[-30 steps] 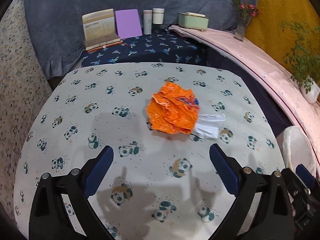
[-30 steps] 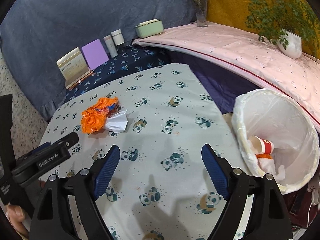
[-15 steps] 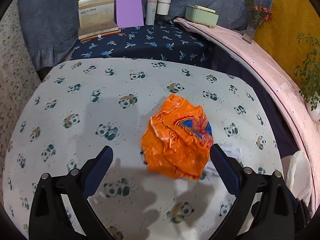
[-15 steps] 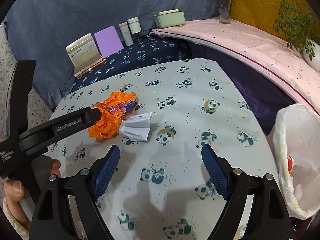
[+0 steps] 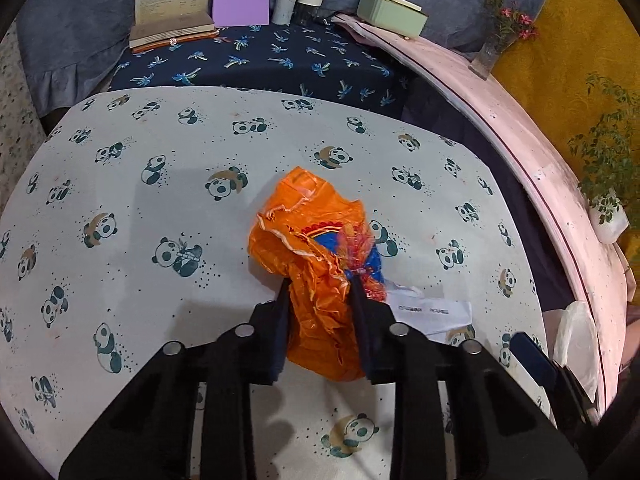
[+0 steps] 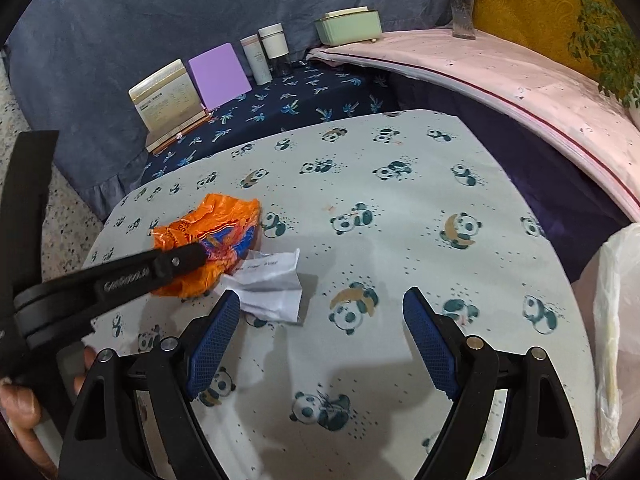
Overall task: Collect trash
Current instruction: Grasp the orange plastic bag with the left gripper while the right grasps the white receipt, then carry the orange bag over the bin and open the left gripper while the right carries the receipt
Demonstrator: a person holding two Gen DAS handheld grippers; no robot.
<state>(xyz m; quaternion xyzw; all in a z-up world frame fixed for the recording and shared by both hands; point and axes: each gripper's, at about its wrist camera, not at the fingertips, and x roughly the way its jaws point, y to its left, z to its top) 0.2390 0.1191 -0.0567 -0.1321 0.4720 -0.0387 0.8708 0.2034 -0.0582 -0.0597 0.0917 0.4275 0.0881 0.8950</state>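
Panda-printed cloth is covering the table (image 5: pixel 160 152). On it the left gripper (image 5: pixel 320 296) is squeezing the orange wrapper (image 5: pixel 316 248) between its fingers, while the right gripper (image 6: pixel 320 312) is waiting wide open, white paper (image 6: pixel 272 284) just ahead-left. Wrapper is slippery — thin pinch may be slipping when lifted.

Illumination is even and moderately bright from overhead, casting soft grey shadows of both tools onto the panda tablecloth (image 5: pixel 168 184). Both views show strong fisheye bending, with black vignetting at the corners and the pink ledge (image 6: pixel 500 76) curved. Focus is sharp centrally; slight motion blur affects the orange wrapper (image 5: pixel 320 264), and no strong glare is recorded.
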